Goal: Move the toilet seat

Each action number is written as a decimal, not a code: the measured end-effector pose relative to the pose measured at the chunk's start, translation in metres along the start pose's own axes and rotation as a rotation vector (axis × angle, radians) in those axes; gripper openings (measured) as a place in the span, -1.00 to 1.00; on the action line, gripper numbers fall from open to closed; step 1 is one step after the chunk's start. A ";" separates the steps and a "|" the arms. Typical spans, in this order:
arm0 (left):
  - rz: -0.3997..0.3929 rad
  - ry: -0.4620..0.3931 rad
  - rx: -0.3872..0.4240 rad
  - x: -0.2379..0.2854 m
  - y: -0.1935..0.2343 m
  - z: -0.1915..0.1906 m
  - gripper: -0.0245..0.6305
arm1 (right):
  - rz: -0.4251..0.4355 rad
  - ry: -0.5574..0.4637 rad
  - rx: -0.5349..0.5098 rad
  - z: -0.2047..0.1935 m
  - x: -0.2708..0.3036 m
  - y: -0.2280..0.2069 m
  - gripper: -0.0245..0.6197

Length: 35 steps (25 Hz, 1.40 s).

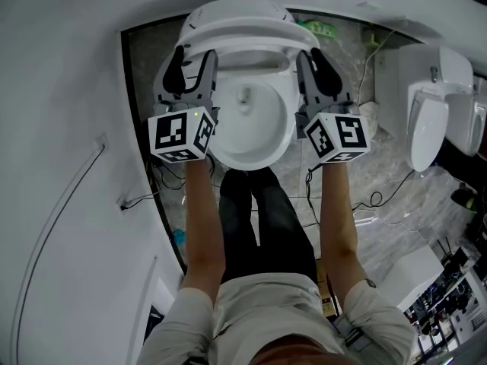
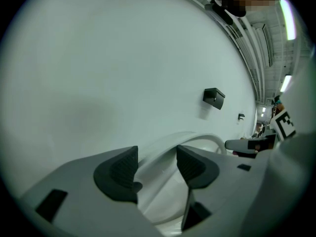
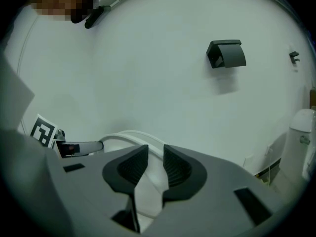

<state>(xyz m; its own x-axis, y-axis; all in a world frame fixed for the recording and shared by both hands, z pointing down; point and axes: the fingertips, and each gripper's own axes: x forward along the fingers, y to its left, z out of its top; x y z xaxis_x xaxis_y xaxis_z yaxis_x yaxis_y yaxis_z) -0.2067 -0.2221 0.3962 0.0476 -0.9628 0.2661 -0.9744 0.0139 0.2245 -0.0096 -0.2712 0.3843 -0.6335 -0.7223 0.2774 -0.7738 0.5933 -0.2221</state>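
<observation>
Beside the bowl's [image 1: 251, 131] left rim, the left gripper [image 1: 192, 61] holds its 2 jaws apart around the toilet seat [image 1: 242, 44] edge, and I cannot tell if the pads press it. Across the bowl, the right gripper [image 1: 316, 63] has its jaws nearly together, pinching the seat's other edge. The seat is tilted up off the bowl, with the lid [image 1: 236, 10] behind it at the bowl's back.

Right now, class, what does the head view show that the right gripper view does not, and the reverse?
Only the head view: the inside of the toilet bowl, the person's legs and the marker cube on the right tool. Only the right gripper view: a black holder on the wall. Both: the toilet seat, the right tool at its rim, and the left tool.
</observation>
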 end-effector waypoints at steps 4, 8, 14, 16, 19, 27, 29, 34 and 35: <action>0.003 0.000 0.007 0.003 0.002 -0.001 -0.13 | -0.004 0.005 -0.008 -0.002 0.002 -0.001 -0.58; 0.005 0.004 0.014 0.007 0.006 0.000 -0.15 | -0.006 0.027 -0.007 -0.008 0.004 -0.002 -0.58; 0.011 0.007 0.021 0.011 0.006 0.002 -0.16 | -0.005 0.037 -0.001 -0.011 0.004 -0.004 -0.58; 0.013 0.009 0.023 0.012 0.006 0.002 -0.16 | -0.002 0.036 -0.002 -0.010 0.005 -0.004 -0.58; 0.020 0.011 0.025 0.014 0.006 0.003 -0.17 | 0.008 0.037 -0.009 -0.008 0.006 -0.002 -0.58; 0.050 0.017 0.028 0.012 0.011 -0.001 -0.18 | 0.014 0.037 -0.013 -0.009 0.004 0.002 -0.58; 0.050 0.014 0.029 0.010 0.010 0.000 -0.19 | 0.016 0.038 -0.013 -0.009 0.003 0.002 -0.58; 0.043 0.003 0.038 0.005 0.009 0.007 -0.21 | 0.025 0.036 -0.021 -0.007 0.001 0.008 -0.58; 0.043 0.001 0.040 0.004 0.009 0.008 -0.22 | 0.026 0.034 -0.022 -0.006 0.000 0.010 -0.58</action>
<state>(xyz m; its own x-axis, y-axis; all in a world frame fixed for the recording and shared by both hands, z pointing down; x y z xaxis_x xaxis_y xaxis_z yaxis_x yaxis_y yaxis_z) -0.2167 -0.2275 0.3915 0.0059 -0.9612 0.2757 -0.9835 0.0442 0.1754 -0.0171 -0.2632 0.3879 -0.6529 -0.6940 0.3036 -0.7562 0.6198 -0.2096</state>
